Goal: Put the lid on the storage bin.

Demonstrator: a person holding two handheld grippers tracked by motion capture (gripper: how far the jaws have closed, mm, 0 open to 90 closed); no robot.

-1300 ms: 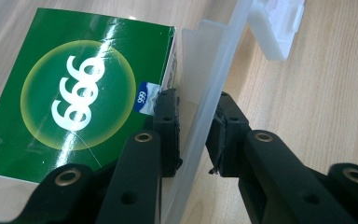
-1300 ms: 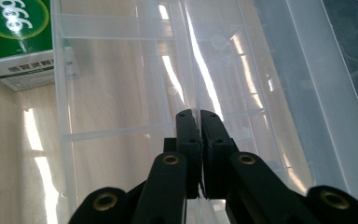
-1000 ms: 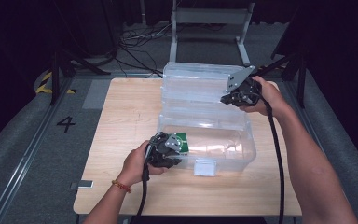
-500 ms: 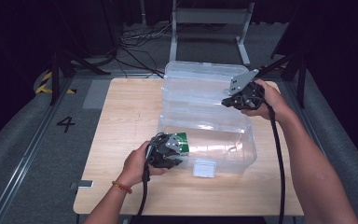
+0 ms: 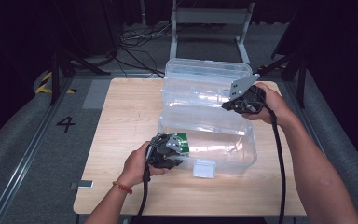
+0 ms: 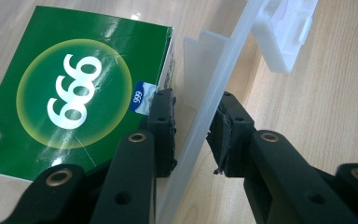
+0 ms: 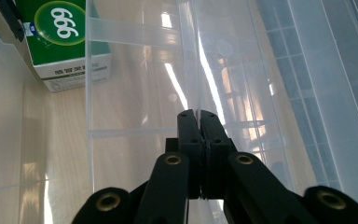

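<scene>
A clear plastic box stands on the wooden table with its clear lid open behind it. Inside, at the box's left end, lies a green carton printed with 999. My left gripper straddles the box's front wall: one jaw is inside beside the carton, the other outside, with a small gap to the wall. My right gripper is shut on a thin clear edge at the right end, where the lid meets the box.
A white latch sits on the box's front wall, just right of my left gripper. The table has bare wood to the left. A metal frame stands on the floor beyond.
My right gripper has sunk slightly toward the box with the clear edge in it. The left gripper has stayed at the front wall.
</scene>
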